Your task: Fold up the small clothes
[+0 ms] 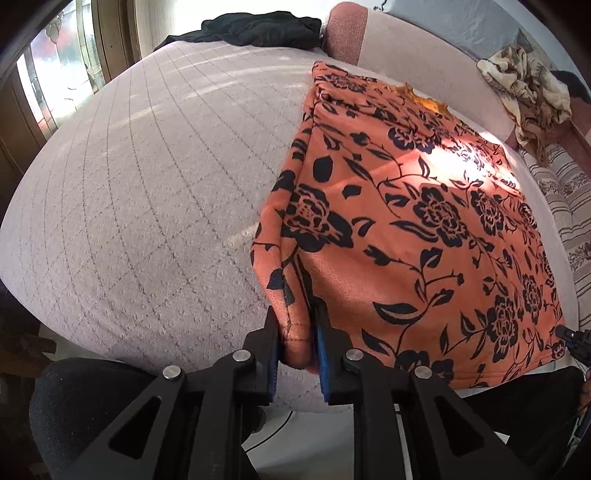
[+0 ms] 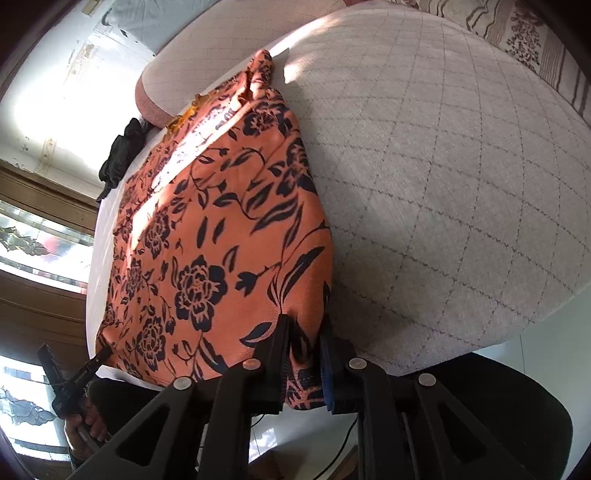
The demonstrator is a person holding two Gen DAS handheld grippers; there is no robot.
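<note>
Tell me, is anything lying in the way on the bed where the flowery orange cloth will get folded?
Nothing visible. The orange cloth lies flat on the bed cover; the black garment sits beyond it.

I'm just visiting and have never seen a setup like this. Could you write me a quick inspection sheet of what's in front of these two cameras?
Surface: bed with a pale quilted cover.
Job's things: orange floral garment, lying flat, near edge overhanging.
Clutter: black clothing at the far end; beige crumpled cloth beside the bed.
Grippers: left gripper shut on the garment's near left corner; right gripper shut on the near right corner.
Cables: thin dark cable on the floor below.
Surroundings: patterned window, striped bedding.
</note>
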